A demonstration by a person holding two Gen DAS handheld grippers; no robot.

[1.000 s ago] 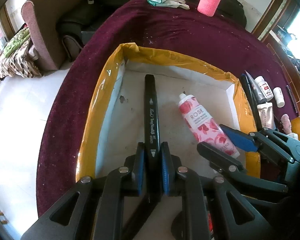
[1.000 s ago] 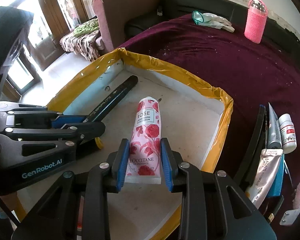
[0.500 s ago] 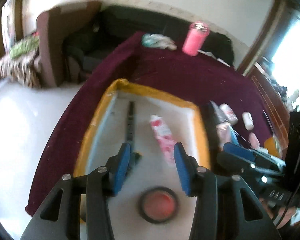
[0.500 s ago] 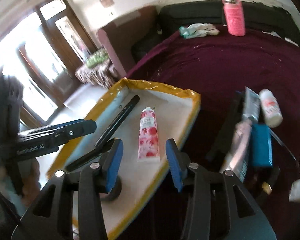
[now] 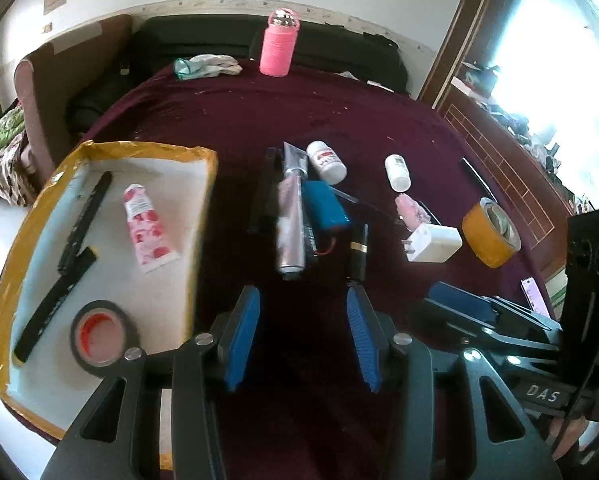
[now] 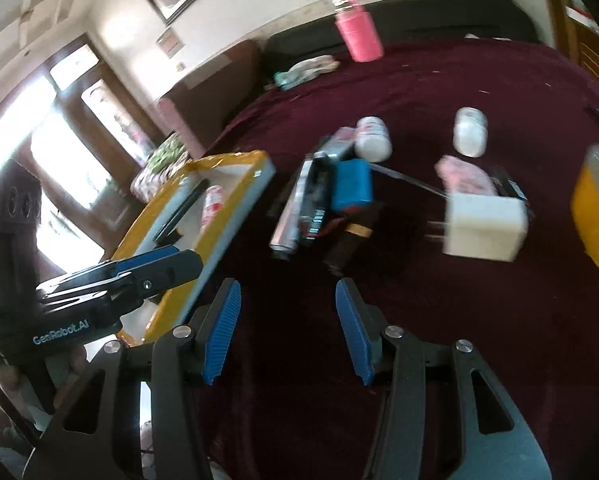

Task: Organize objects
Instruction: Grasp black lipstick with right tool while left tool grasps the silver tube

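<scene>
A yellow-rimmed white tray (image 5: pixel 209 184) on the maroon table holds a black marker (image 5: pixel 84 216), a rose hand-cream tube (image 5: pixel 147 228) and a black tape roll (image 5: pixel 101 332). Right of it lies a pile: silver tube (image 5: pixel 291 216), blue pack (image 5: pixel 325 208), black lipstick (image 5: pixel 358 250), two white bottles (image 5: pixel 326 156) (image 5: pixel 397 166), white charger (image 5: pixel 433 240), yellow tape roll (image 5: pixel 489 232). My left gripper (image 5: pixel 302 308) is open and empty above the cloth before the pile. My right gripper (image 6: pixel 287 300) is open and empty, near the lipstick (image 6: pixel 349 240) and charger (image 6: pixel 485 226).
A pink bottle (image 5: pixel 278 46) and a white glove (image 5: pixel 209 65) sit at the table's far edge, with a dark sofa behind. A phone (image 5: pixel 533 290) lies at the right. The tray (image 6: pixel 235 200) stands to the left in the right wrist view.
Both grippers let go, the left of the marker and the right of the hand-cream tube, opened, pulled back out of the tray and swung right toward the pile.
</scene>
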